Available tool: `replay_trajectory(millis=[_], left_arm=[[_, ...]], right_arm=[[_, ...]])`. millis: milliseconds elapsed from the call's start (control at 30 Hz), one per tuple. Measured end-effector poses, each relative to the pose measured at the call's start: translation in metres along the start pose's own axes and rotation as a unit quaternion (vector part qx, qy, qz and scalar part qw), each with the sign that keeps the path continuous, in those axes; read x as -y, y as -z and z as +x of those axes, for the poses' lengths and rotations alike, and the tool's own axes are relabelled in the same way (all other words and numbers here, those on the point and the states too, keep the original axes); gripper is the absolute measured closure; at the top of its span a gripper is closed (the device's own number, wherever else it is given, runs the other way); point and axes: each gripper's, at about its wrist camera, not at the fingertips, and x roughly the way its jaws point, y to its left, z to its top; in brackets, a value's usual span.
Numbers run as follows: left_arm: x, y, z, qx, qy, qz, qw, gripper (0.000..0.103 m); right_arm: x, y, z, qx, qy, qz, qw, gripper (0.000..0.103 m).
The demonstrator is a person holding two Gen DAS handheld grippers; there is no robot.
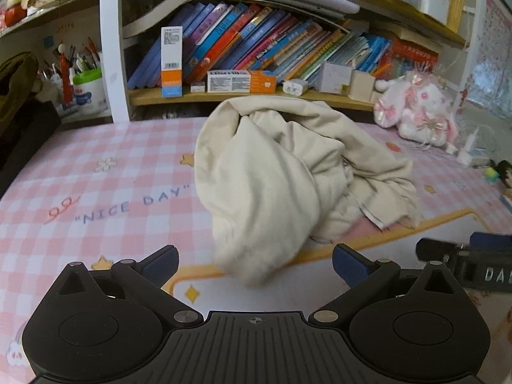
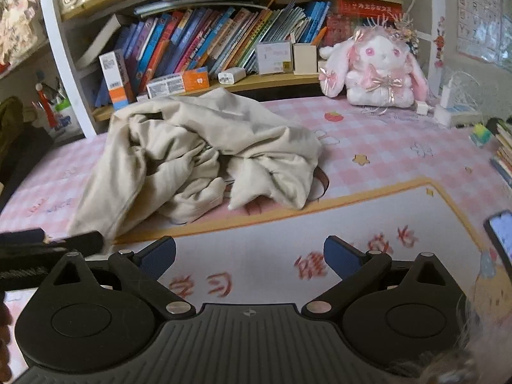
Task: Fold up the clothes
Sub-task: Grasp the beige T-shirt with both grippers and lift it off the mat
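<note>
- A cream garment [image 1: 281, 172] lies in a crumpled heap on the bench [image 1: 96, 192], which is covered by a pink checked mat with the words "NICE DAY".
- In the left wrist view, the left hand-held gripper [image 1: 255, 264] is low over the bench with its two blue-padded fingers [image 1: 161, 264] wide apart, and nothing is between them.
- The near lobe of the garment hangs down toward this gripper and reaches into the space just ahead of the open fingers; this part is blurred, so I cannot tell if it touches a pad.
- The rest of the heap rises behind, ahead of the gripper and a little to its right side.
- In the right wrist view, the right hand-held gripper [image 2: 249, 256] is also wide open and empty, above the white part of the mat with red characters.
- From this side the garment [image 2: 204, 150] lies ahead and to the left, apart from the fingers, with a yellow border line of the mat between them.
- The left gripper shows at the left edge of the right view, near the garment's lower corner.
- Behind the heap there is a shelf of books [image 2: 198, 41], and a pink and white plush rabbit [image 2: 380, 67] sits on the bench to the right, well apart from the garment.
</note>
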Motion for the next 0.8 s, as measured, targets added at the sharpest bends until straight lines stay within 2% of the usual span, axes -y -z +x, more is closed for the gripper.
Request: replay_trajectory(millis=[133,333,500,533,567,600,633,667,700,733,800], left_arm=[[0.006,-0.008,0.017,-0.003,-0.027,0.0,0.9996,0.0],[0.012,-0.021,0.033,-0.006,-0.063,-0.018,0.9979,0.0],[0.013,-0.029,0.045,-0.021,-0.041,-0.048,0.9978,0.001],[0.015,-0.03,0.047,-0.026,-0.041,-0.052,0.9975,0.008],[0.017,-0.031,0.049,-0.032,-0.04,-0.055,0.9972,0.019],[0.019,-0.03,0.051,-0.04,-0.041,-0.057,0.9967,0.028],[0.021,-0.03,0.052,-0.047,-0.043,-0.059,0.9962,0.05],[0.02,-0.029,0.049,-0.05,-0.047,-0.067,0.9954,0.072],[0.02,-0.029,0.047,-0.052,-0.051,-0.075,0.9945,0.083],[0.019,-0.028,0.044,-0.054,-0.055,-0.083,0.9936,0.092],[0.013,-0.028,0.027,-0.033,-0.052,-0.106,0.9925,0.096]], right_arm=[[0.014,-0.02,0.03,-0.018,-0.019,0.0,1.0,0.009],[0.038,-0.044,0.075,-0.069,-0.068,0.026,0.995,0.022],[0.052,-0.055,0.105,-0.104,-0.095,0.055,0.989,0.035],[0.055,-0.056,0.11,-0.11,-0.099,0.06,0.987,0.036],[0.056,-0.057,0.112,-0.109,-0.103,0.06,0.987,0.041],[0.057,-0.059,0.113,-0.109,-0.107,0.059,0.987,0.053],[0.059,-0.06,0.115,-0.11,-0.108,0.058,0.986,0.059],[0.061,-0.061,0.116,-0.11,-0.108,0.058,0.986,0.075],[0.065,-0.06,0.117,-0.11,-0.105,0.062,0.986,0.083],[0.07,-0.059,0.116,-0.107,-0.106,0.072,0.986,0.084],[0.08,-0.058,0.113,-0.093,-0.103,0.081,0.987,0.089]])
